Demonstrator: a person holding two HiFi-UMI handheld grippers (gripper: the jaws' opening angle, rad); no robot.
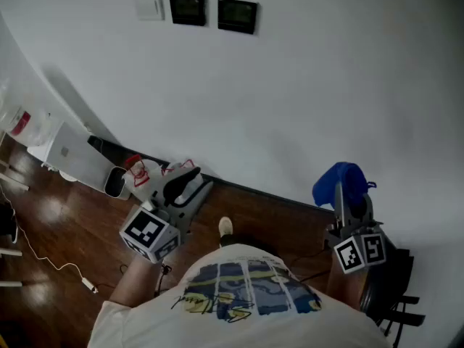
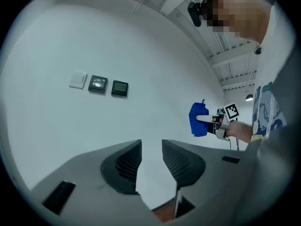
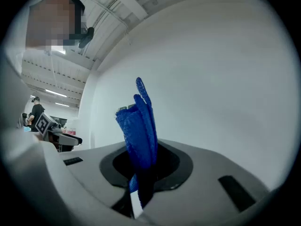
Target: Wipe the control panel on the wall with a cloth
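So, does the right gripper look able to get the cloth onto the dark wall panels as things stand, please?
Probably yes: the right gripper is shut on the blue cloth, and only bare wall shows between it and the two dark panels, higher up to its left.

blue cloth (image 1: pixel 331 182) at right gripper (image 1: pixel 345 200) tip; control panels (image 1: pixel 188 10) above, apart

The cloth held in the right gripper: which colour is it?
The cloth is plain blue, best seen in the right gripper view.
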